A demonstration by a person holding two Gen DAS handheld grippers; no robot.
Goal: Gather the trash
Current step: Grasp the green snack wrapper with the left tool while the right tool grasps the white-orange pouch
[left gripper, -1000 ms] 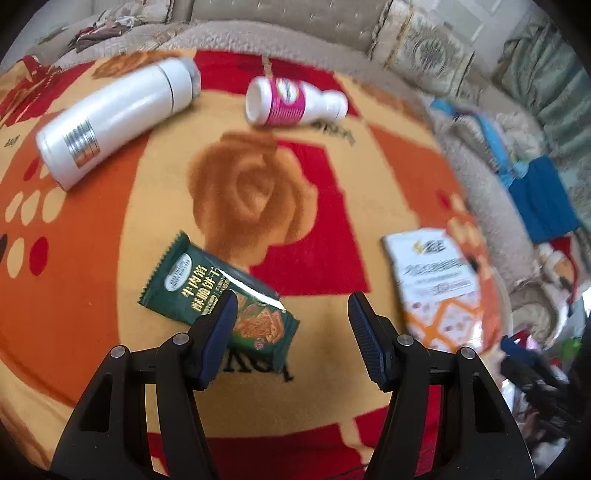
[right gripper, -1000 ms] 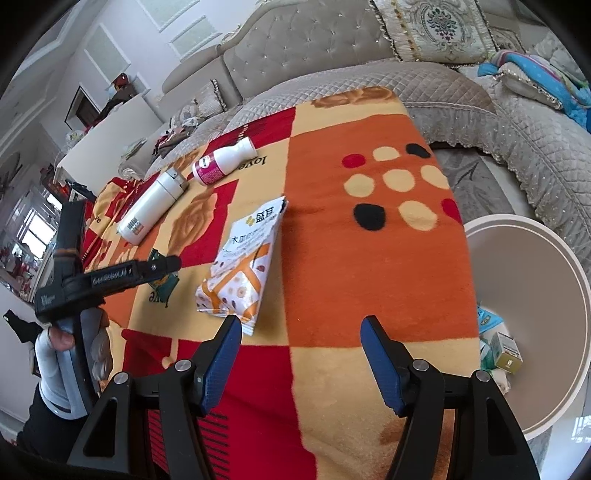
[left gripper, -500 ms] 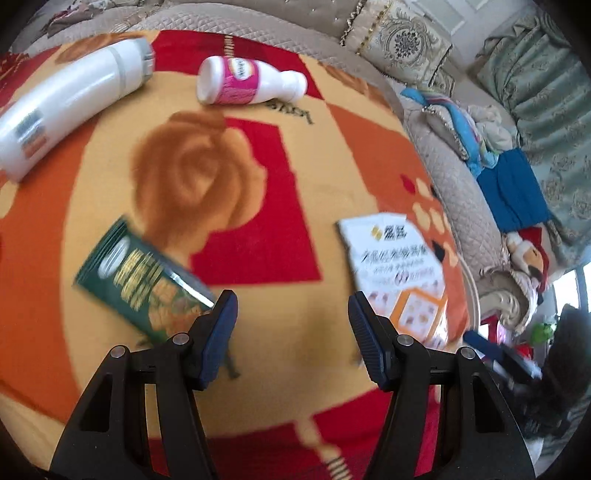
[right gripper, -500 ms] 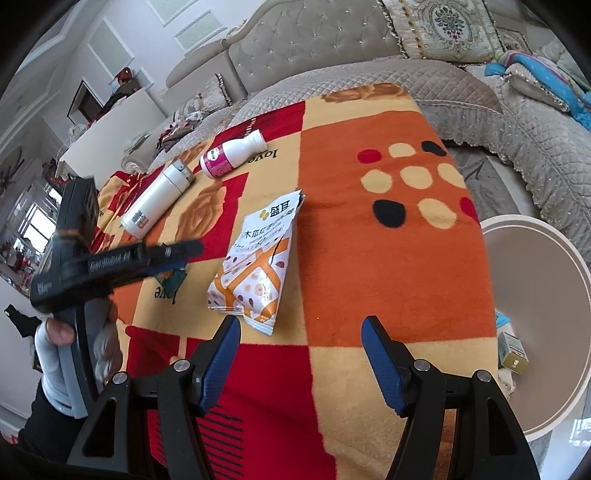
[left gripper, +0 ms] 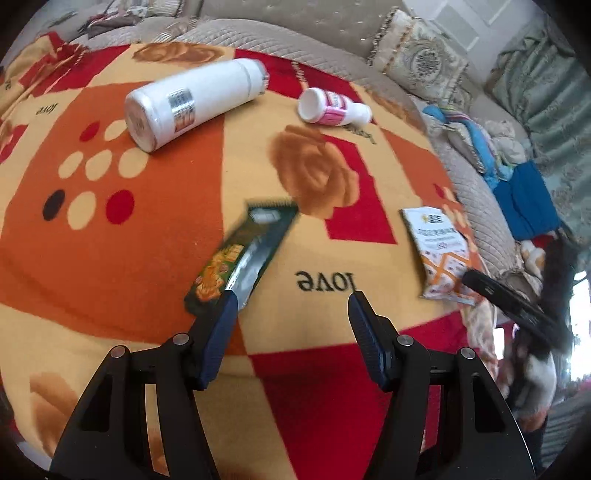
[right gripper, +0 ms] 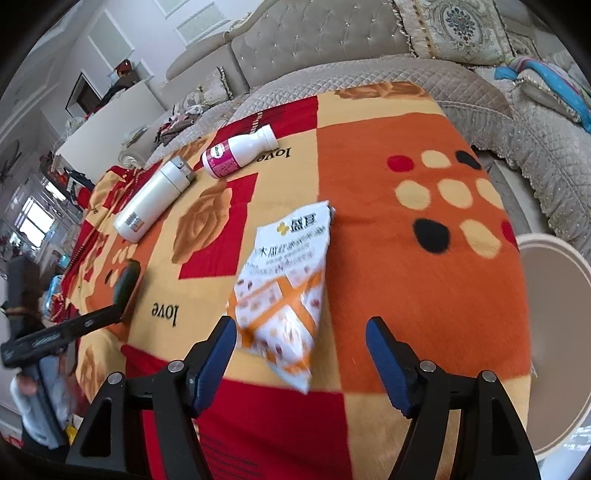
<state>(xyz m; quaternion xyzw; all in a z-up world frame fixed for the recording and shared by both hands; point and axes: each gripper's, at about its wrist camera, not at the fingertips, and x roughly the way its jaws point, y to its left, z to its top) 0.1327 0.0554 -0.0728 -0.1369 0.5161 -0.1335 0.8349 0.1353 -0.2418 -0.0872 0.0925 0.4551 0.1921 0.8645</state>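
Green wrapper (left gripper: 243, 258) beside flask (left gripper: 192, 103) | bottle (left gripper: 332, 109) | white packet (left gripper: 441, 254)

A white flask (left gripper: 195, 101) lies ahead-left of the tongs on the patterned blanket (left gripper: 110, 258); cushions (right gripper: 461, 33) sit beyond.

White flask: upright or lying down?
Lying down: the white flask rests on its side on the blanket, base toward the left-wrist camera.

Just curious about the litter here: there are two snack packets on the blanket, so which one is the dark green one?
The green biscuit packet, lying just ahead of the left gripper. The other, a white and orange snack packet, lies before the right gripper.
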